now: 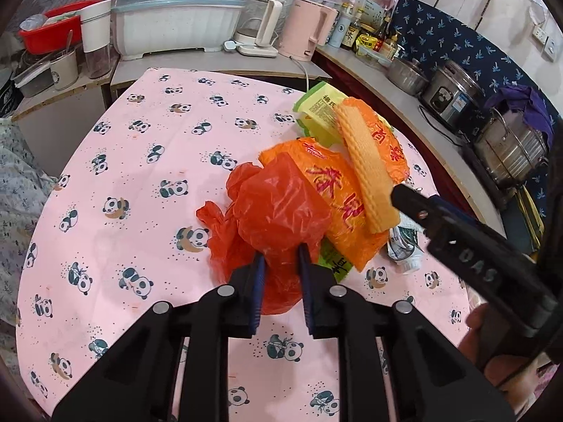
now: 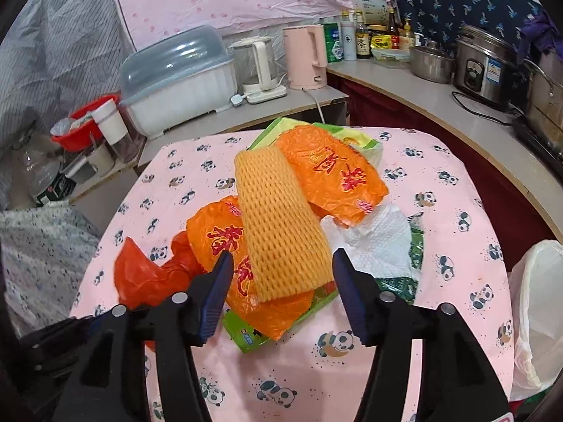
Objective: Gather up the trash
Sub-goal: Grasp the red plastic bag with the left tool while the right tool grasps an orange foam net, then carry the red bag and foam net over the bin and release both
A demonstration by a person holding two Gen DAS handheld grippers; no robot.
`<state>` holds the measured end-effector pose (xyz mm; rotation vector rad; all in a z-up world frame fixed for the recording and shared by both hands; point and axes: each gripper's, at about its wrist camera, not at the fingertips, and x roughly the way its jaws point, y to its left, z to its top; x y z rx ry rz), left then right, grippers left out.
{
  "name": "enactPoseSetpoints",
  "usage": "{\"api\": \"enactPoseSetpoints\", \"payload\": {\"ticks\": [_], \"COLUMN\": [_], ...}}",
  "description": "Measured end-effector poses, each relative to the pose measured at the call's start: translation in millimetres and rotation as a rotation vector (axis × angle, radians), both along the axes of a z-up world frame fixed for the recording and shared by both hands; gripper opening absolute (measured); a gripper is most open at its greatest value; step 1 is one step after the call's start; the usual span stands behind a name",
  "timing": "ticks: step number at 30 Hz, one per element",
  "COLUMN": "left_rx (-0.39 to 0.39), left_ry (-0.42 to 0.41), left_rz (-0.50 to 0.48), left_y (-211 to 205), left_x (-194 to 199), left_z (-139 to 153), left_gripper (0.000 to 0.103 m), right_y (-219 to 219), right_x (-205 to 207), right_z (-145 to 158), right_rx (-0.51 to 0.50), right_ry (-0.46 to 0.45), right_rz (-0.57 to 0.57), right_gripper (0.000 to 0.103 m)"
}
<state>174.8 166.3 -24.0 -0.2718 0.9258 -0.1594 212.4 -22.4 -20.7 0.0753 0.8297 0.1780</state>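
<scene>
A pile of trash lies on the panda-print tablecloth (image 1: 147,161). My left gripper (image 1: 281,251) is shut on a crumpled red plastic bag (image 1: 278,207), also seen at the left of the right wrist view (image 2: 140,277). Beside it lie orange printed bags (image 1: 345,204) (image 2: 330,172), a yellow foam fruit net (image 1: 366,161) (image 2: 281,225), green wrappers (image 1: 316,105) and a white paper towel (image 2: 373,242). My right gripper (image 2: 283,256) is open, its jaws on either side of the near end of the foam net; it reaches in from the right in the left wrist view (image 1: 404,197).
A white bag-lined bin (image 2: 538,309) stands at the table's right edge. Behind the table a counter holds a dish box (image 1: 176,17), kettles (image 1: 306,31), bottles, pots and a rice cooker (image 1: 454,91). A red basin (image 1: 52,31) sits at far left.
</scene>
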Motion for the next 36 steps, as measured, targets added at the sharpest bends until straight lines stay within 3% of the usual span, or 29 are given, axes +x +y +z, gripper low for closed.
{"api": "enactPoseSetpoints", "payload": {"ticks": [5, 7, 9, 12, 19, 25, 36], "left_rx": [0.001, 0.003, 0.003, 0.002, 0.002, 0.002, -0.005], "left_ry": [-0.016, -0.023, -0.03, -0.041, -0.08, -0.111, -0.135], "left_rz": [0.013, 0.02, 0.027, 0.03, -0.008, -0.082, -0.257], "left_y": [13, 16, 20, 21, 2, -38, -141], "left_x": [-2, -2, -2, -1, -4, -6, -18], "left_z": [7, 10, 14, 20, 41, 57, 73], "left_gripper": [0.016, 0.016, 0.016, 0.015, 0.014, 0.013, 0.006], "right_y": [8, 6, 3, -3, -27, -71, -171], "right_x": [18, 24, 27, 23, 1, -24, -76], "right_z": [-20, -28, -32, -25, 16, 43, 48], "right_rx": [-0.036, -0.029, -0.003, 0.012, 0.024, 0.028, 0.027], "right_ry": [0.035, 0.061, 0.082, 0.056, -0.049, -0.104, -0.114], "right_rz": [-0.002, -0.008, -0.015, -0.027, -0.054, -0.124, -0.284], "right_gripper": [0.059, 0.045, 0.022, 0.011, 0.01, 0.01, 0.01]}}
